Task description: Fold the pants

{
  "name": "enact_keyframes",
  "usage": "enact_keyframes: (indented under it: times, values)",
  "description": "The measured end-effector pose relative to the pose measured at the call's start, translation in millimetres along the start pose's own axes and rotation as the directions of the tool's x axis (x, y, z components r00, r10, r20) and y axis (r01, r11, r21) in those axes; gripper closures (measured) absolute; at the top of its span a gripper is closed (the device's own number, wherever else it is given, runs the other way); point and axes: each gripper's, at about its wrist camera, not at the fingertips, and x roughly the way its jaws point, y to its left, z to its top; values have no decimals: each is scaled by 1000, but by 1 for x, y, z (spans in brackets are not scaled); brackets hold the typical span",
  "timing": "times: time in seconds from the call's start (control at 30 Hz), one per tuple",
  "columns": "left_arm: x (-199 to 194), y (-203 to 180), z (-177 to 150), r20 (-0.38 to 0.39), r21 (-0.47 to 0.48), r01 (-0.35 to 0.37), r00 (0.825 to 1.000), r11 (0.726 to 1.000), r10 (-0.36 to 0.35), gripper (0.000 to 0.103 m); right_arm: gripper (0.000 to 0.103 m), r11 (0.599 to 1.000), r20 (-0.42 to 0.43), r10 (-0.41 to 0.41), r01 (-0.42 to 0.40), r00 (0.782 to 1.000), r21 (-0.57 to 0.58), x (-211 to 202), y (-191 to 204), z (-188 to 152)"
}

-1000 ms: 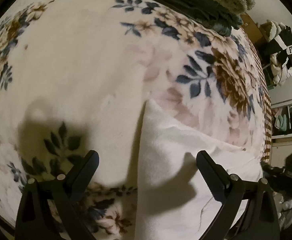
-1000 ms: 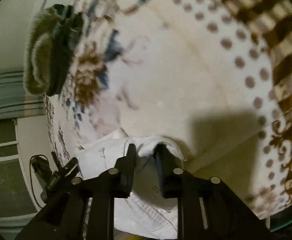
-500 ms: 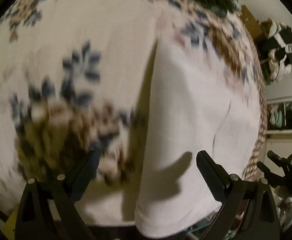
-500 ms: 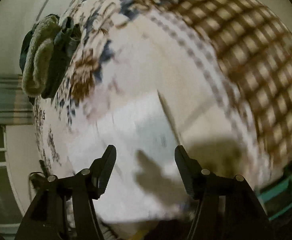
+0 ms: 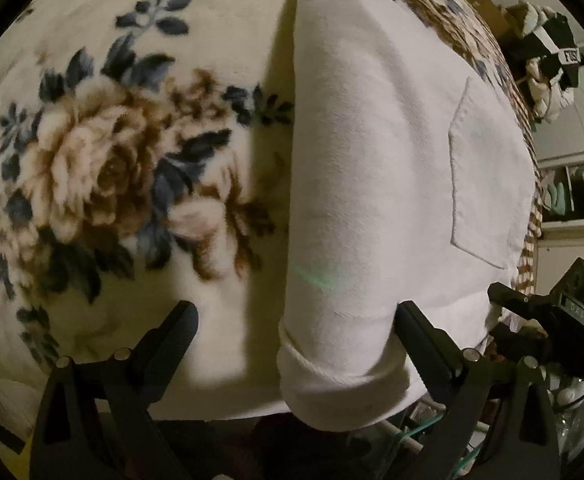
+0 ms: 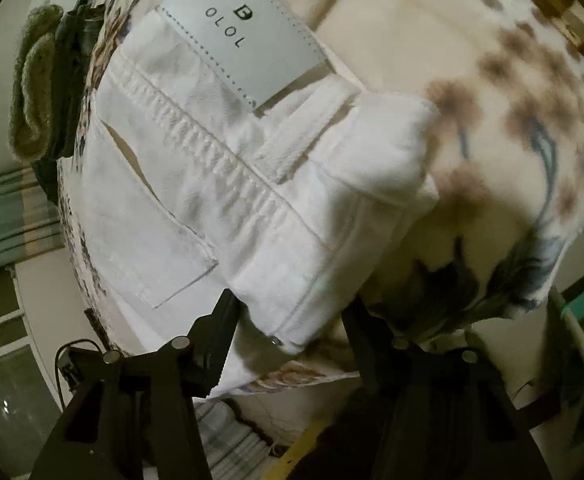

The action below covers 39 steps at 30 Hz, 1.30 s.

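The white pants (image 5: 371,168) lie folded on a floral blanket (image 5: 104,168), with a back pocket (image 5: 483,176) facing up and the folded end hanging near the blanket's front edge. My left gripper (image 5: 295,328) is open, its fingers either side of that near end. In the right wrist view the pants' waistband (image 6: 220,168) with a grey OLOL label (image 6: 244,36) and a belt loop shows. My right gripper (image 6: 292,316) is open, with its fingers astride the waistband corner. Neither gripper holds cloth.
A stack of green and dark folded clothes (image 6: 44,80) sits at the far end of the blanket. The right gripper's body (image 5: 551,320) shows at the left view's right edge. Hanging garments (image 5: 547,68) and shelves stand beyond the bed. A yellow strip (image 6: 303,444) lies below.
My right gripper has let go of the white cloth and opened. Both grippers have pulled back toward the near edge, and the pants now lie folded.
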Motion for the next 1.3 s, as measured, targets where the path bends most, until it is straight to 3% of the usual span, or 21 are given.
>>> enact_keyframes:
  times: [0.17, 0.23, 0.43, 0.6, 0.77, 0.83, 0.93, 0.97, 1.07, 1.17, 1.27, 1.3]
  values:
    - [1, -11, 23, 36, 36, 41, 998, 999, -42, 2, 31, 988, 11, 152, -152, 988, 32, 5, -20, 2]
    - [6, -13, 34, 34, 42, 46, 998, 998, -47, 2, 30, 982, 33, 182, -183, 983, 36, 4, -24, -2]
    - [18, -21, 52, 23, 61, 32, 999, 998, -33, 2, 30, 989, 124, 136, -142, 983, 34, -15, -40, -13]
    - [19, -21, 53, 21, 65, 29, 999, 997, -30, 2, 30, 985, 139, 171, -174, 975, 12, -17, -41, -4]
    - [22, -23, 55, 25, 58, 36, 999, 998, -38, 1, 21, 970, 146, 228, -237, 963, 49, -7, -39, 8]
    - [21, -20, 55, 24, 51, 43, 999, 998, -44, 1, 21, 947, 144, 298, -311, 944, 82, -7, -42, 10]
    - [19, -14, 56, 22, 31, 62, 998, 998, -63, 1, 21, 869, 144, 469, -484, 871, 101, -11, -46, 10]
    - [18, -13, 57, 21, 26, 71, 997, 997, -72, 1, 21, 874, 137, 468, -480, 873, 69, -13, -43, 11]
    - [18, -11, 59, 21, 32, 87, 996, 996, -87, 1, 23, 943, 122, 328, -332, 937, 18, -6, -47, 14]
    - [18, -9, 63, 32, 31, 110, 993, 993, -111, 1, 22, 917, 135, 386, -396, 913, 52, 0, -57, 15]
    - [14, -5, 66, 66, 31, 150, 986, 988, -152, 3, 22, 890, 110, 449, -455, 887, 29, 4, -43, 16]
    - [12, -5, 66, 85, 37, 165, 982, 986, -168, 10, 22, 890, 92, 454, -456, 886, -4, 6, -33, 15]
